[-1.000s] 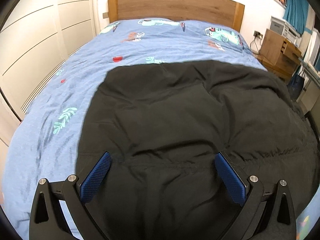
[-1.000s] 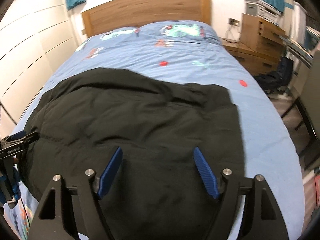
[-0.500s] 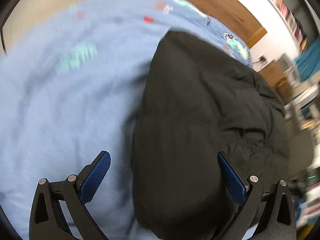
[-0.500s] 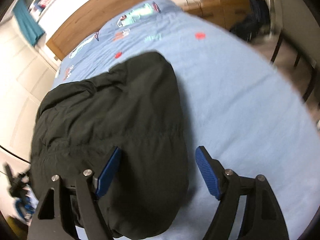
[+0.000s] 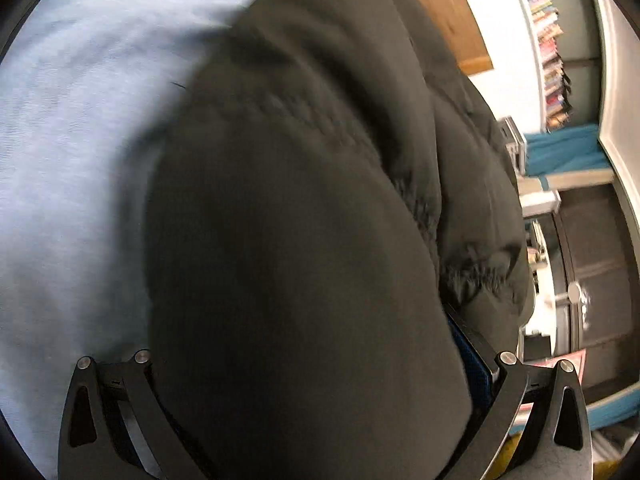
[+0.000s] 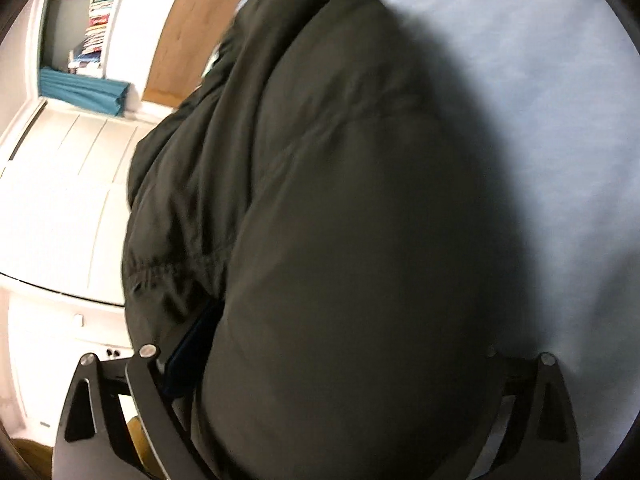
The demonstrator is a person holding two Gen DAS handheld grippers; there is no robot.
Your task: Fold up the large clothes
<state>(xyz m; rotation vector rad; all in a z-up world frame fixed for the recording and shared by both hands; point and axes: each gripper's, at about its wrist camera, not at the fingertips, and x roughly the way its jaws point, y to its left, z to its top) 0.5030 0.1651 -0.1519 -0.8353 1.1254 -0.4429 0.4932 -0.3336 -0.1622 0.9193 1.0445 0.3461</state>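
A large black padded jacket (image 5: pixel 304 208) lies on a bed with a light blue cover (image 5: pixel 72 152). In the left wrist view my left gripper (image 5: pixel 312 376) is rolled on its side with the jacket's thick edge bulging between its wide-open jaws; one blue pad (image 5: pixel 474 364) shows, the other is hidden by fabric. In the right wrist view the jacket (image 6: pixel 352 220) likewise fills the gap of my right gripper (image 6: pixel 332 364), jaws wide apart, one blue pad (image 6: pixel 188 352) partly visible. The jaws straddle the fabric without pinching it.
The wooden headboard (image 5: pixel 448 12) and bookshelves (image 5: pixel 552 48) lie beyond the jacket in the left wrist view. White wardrobe doors (image 6: pixel 60 200) and a teal curtain (image 6: pixel 84 88) show in the right wrist view. Blue cover (image 6: pixel 540 120) lies beside the jacket.
Both grippers have rolled sideways and dropped close onto the jacket's near edge. The fabric now fills the gap between each pair of jaws. The jaws stay wide open.
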